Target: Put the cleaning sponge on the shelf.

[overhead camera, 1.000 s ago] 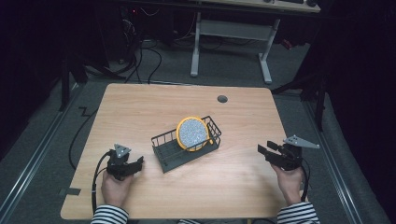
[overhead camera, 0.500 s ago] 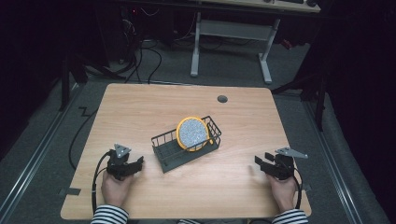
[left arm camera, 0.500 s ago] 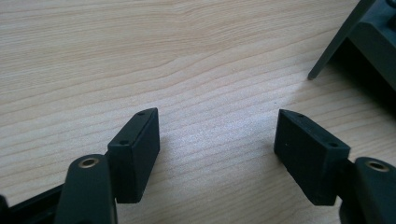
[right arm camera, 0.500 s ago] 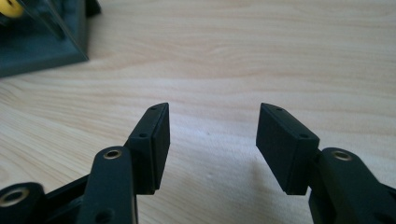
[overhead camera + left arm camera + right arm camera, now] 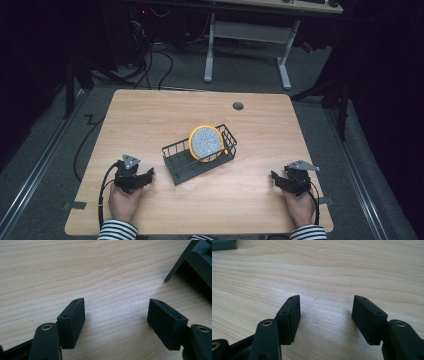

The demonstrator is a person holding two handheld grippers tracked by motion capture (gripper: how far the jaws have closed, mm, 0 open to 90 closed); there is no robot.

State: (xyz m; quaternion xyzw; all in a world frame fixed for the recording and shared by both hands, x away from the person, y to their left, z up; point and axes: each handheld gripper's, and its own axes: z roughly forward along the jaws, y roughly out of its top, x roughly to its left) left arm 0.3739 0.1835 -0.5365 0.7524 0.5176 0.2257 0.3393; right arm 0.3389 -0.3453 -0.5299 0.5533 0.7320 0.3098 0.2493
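Note:
A black wire basket (image 5: pixel 180 159) stands in the middle of the wooden table (image 5: pixel 150 115). A round plate (image 5: pixel 206 143) with an orange rim and grey speckled face leans upright inside its right half. My left gripper (image 5: pixel 149 176) rests low on the table at the front left, open, nothing between its jaws; the left gripper view has the left gripper (image 5: pixel 116 312) over bare wood, with the basket corner (image 5: pixel 197 260) at upper right. My right gripper (image 5: pixel 274 178) sits at the front right, open and empty, and the right gripper (image 5: pixel 325 308) hovers just above bare wood in its own view.
A dark round grommet hole (image 5: pixel 238 106) lies near the table's far edge. Beyond the table stands a white desk frame (image 5: pixel 247 47) on grey floor, with cables (image 5: pixel 165 55). A cable (image 5: pixel 102 192) trails from the left gripper. Striped sleeves (image 5: pixel 117 231) enter at the bottom.
The right gripper has moved down and toward the front edge, settling low on the table. The left gripper, basket and plate have stayed put.

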